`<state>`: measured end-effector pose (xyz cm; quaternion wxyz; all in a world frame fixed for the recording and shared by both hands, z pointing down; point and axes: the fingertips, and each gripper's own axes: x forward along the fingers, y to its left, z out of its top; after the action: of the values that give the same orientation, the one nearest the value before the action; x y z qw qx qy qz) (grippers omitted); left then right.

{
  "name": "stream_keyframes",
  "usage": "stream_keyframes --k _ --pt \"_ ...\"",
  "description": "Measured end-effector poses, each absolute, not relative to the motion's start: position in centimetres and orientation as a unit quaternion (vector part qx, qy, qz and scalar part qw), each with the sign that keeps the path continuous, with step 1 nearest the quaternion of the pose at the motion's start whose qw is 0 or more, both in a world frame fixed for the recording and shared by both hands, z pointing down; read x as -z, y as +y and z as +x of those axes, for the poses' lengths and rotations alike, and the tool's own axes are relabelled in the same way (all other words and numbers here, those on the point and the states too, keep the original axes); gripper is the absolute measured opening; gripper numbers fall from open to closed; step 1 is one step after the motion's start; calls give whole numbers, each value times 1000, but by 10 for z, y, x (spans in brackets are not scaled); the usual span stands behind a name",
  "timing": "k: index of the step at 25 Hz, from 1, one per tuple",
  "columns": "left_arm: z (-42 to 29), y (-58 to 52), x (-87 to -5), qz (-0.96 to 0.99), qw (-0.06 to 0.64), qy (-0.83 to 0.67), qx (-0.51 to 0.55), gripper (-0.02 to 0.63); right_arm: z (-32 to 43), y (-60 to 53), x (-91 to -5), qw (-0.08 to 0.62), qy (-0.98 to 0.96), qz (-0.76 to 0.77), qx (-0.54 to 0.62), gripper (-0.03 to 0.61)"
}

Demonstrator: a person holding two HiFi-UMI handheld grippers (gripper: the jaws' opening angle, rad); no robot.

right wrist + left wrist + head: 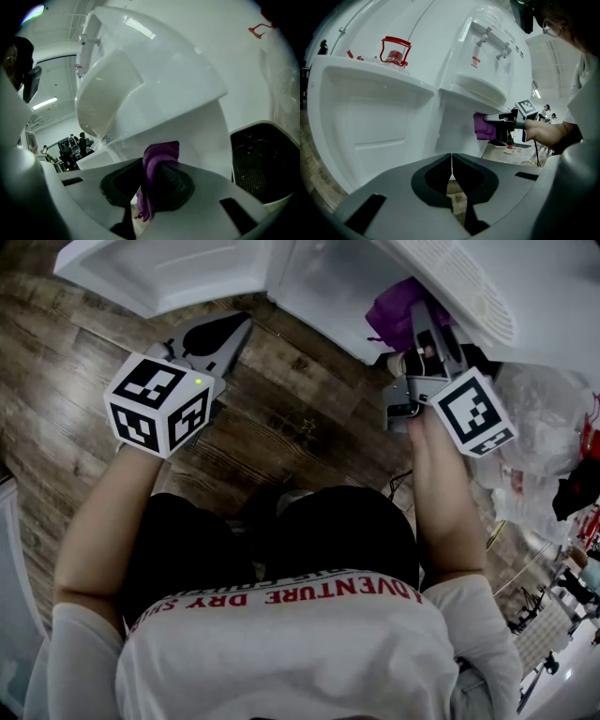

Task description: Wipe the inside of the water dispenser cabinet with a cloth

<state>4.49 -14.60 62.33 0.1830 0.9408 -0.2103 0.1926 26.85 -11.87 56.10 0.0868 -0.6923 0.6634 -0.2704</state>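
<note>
The head view looks steeply down from above the person onto the dark wood-plank floor (309, 418) and the lower front of the white plastic water dispenser (319, 287). The left gripper view faces that dispenser from low and farther back, sharing with the close-up right gripper view the crumpled purple cloth (480, 127) against its body.

Cabinet (457, 119) glossy plstc; cloth (157, 159) knit; floor (300, 409) wood.
</note>
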Motion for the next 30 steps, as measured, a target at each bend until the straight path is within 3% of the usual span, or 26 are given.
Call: stream_keyframes --k 15,30 --pt "28 -151 -616 938 179 -230 -187 28 180 -190 -561 -27 762 -627 160 61" --pt "28 -155 -610 943 147 -231 -190 28 155 -192 -575 -66 794 -586 148 61"
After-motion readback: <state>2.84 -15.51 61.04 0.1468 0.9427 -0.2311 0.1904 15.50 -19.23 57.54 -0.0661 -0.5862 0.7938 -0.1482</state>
